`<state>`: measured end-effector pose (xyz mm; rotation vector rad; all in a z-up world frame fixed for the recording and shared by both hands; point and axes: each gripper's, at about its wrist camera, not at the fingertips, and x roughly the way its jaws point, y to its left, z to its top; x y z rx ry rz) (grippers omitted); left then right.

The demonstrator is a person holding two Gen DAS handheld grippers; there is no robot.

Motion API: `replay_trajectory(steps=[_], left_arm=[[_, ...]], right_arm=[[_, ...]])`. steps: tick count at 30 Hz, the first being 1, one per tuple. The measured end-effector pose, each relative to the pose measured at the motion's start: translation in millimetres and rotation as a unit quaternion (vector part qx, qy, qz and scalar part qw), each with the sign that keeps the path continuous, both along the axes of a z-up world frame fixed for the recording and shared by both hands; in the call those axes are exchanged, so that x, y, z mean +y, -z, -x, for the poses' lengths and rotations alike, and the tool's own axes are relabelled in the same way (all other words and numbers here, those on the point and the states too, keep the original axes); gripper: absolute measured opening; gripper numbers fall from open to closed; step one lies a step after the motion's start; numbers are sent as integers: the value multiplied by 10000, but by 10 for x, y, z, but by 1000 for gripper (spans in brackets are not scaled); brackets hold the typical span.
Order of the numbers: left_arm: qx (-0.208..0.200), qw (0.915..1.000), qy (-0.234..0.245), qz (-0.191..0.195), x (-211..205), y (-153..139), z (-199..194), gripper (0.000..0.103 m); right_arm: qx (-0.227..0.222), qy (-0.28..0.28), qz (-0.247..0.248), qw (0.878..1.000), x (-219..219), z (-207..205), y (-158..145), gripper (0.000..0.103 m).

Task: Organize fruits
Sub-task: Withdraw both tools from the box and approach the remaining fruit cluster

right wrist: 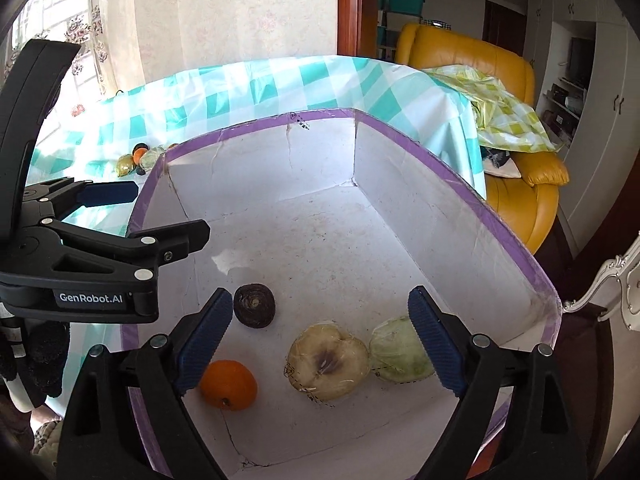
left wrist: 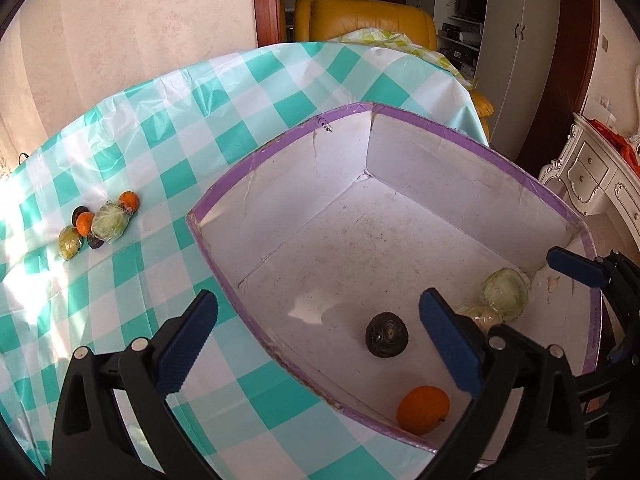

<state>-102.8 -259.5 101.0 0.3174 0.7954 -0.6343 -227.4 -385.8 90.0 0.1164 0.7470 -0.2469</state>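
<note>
A white cardboard box with a purple rim [left wrist: 280,148] [right wrist: 248,128] stands on the teal-checked tablecloth [left wrist: 200,120]. On its floor lie a dark round fruit [left wrist: 386,335] [right wrist: 254,305], an orange [left wrist: 423,409] [right wrist: 228,385], a pale wrapped fruit [right wrist: 328,362] and a green wrapped one [left wrist: 505,294] [right wrist: 400,356]. My left gripper [left wrist: 320,340] [right wrist: 172,210] is open and empty, straddling the box's left wall. My right gripper [right wrist: 320,344] hangs open and empty above the pale and green fruits. A small pile of several more fruits [left wrist: 100,224] [right wrist: 140,158] lies on the cloth left of the box.
A yellow armchair [right wrist: 480,64] with a yellow-green checked cloth [right wrist: 508,108] stands behind the table's far right corner. A white carved cabinet [left wrist: 592,168] is to the right. A wall and a curtained window [right wrist: 80,20] border the table's left and far side.
</note>
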Motion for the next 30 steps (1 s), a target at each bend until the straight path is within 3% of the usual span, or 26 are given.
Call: replay_trajectory(steps=[5,13,16,20,23,26,28,30], left_arm=[[-391,9968,-460,516,534,4,180,101],[-177,9899,-1182,763,967,9,114,101],[-38,9889,-1150,941,953,-30,134,101],[-217,9924,-979,708,894,24,224,101],[-474,9914,-1089,540,1064,99,280,101],[-514,9867,-1428,583,1475,165,198,101],[-392,9806,-1871,433,1831,287,-8,101],[-176,9687,-2462,257,2203,448,-263,101]], right_arm=[[-385,222,-280,9986,-63,131,-10,86],[-909,295,-558,9939,-18,440,-22,86],[-997,312,-556,9930,-6,556,-43,86],[-1051,221,-608,9924,33,560,-85,86],[-1262,-35,-621,9901,215,475,-194,86],[-1454,-685,-631,9850,634,296,-356,86],[-1502,-1277,-605,9785,1028,98,-432,86],[-1405,-1593,-256,9769,1479,-190,-444,86]])
